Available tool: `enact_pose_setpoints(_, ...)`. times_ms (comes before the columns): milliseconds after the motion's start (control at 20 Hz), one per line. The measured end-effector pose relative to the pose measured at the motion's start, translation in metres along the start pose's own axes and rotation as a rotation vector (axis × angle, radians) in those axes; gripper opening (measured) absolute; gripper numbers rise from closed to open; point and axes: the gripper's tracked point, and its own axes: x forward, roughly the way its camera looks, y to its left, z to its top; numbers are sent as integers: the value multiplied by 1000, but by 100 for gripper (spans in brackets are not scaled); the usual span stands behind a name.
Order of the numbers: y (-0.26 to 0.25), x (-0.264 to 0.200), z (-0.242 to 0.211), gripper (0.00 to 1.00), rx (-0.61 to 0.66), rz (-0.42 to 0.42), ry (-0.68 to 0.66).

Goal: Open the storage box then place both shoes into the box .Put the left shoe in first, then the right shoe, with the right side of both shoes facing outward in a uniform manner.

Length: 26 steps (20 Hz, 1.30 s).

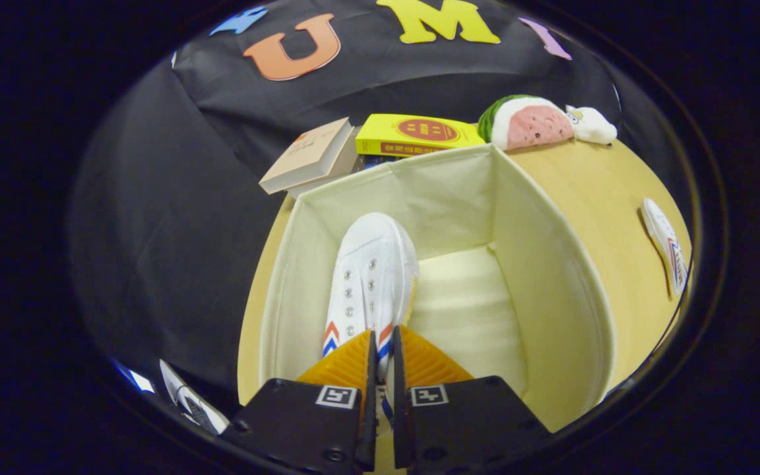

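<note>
Booth: black cloth wall fills the upper and left part of the frame behind a round, pale wooden table [591, 198].
Storage box: I see a cream fabric storage box [551, 277] standing open on the table, centre of the frame, its mouth facing up toward my camera.
Gripper: my gripper [383, 349] sits at the bottom centre, hanging over the near edge of the box; its 2 fingers are drawn close with just a thin gap, and the heel end of a shoe is pinched in that gap, so I read it as clamped on the shoe.
Held shoe: a white canvas shoe [370, 270] with red and blue chevron stripes, toe pointing away from me, inside the left half of the box near the left wall; I cannot tell whether its sole is resting on the floor of the box.
Box interior: the right half of the floor is bare cream fabric.
Second shoe: another white shoe [665, 244] with the same stripes lies on the table at the right of the frame, well apart from the box.
Books: a tan book [311, 155] and a yellow book [413, 134] sit just behind the box, upper centre.
Toys: a watermelon-slice plush [526, 122] and a small white plush [591, 125] lie side by side, upper right, at the far table edge.
</note>
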Motion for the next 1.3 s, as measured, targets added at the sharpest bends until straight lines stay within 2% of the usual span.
enact_pose_setpoints(50,3,0,0,20,-2,8,-4)
enact_pose_setpoints(150,5,-5,4,23,-12,20,-9)
enact_pose_setpoints(200,6,-11,7,34,-13,27,-19)
enact_pose_setpoints(250,6,-19,10,34,-22,32,-34)
enact_pose_setpoints(350,1,-41,17,49,-57,34,-77)
enact_pose_setpoints(450,-4,-66,23,82,-89,41,-124)
enact_pose_setpoints(650,-35,-138,52,89,-146,20,-285)
enact_pose_setpoints(900,-105,-236,94,92,-181,-64,-499)
enact_pose_setpoints(1000,-138,-265,104,95,-191,-111,-558)
enact_pose_setpoints(1300,-241,-326,123,95,-238,-219,-662)
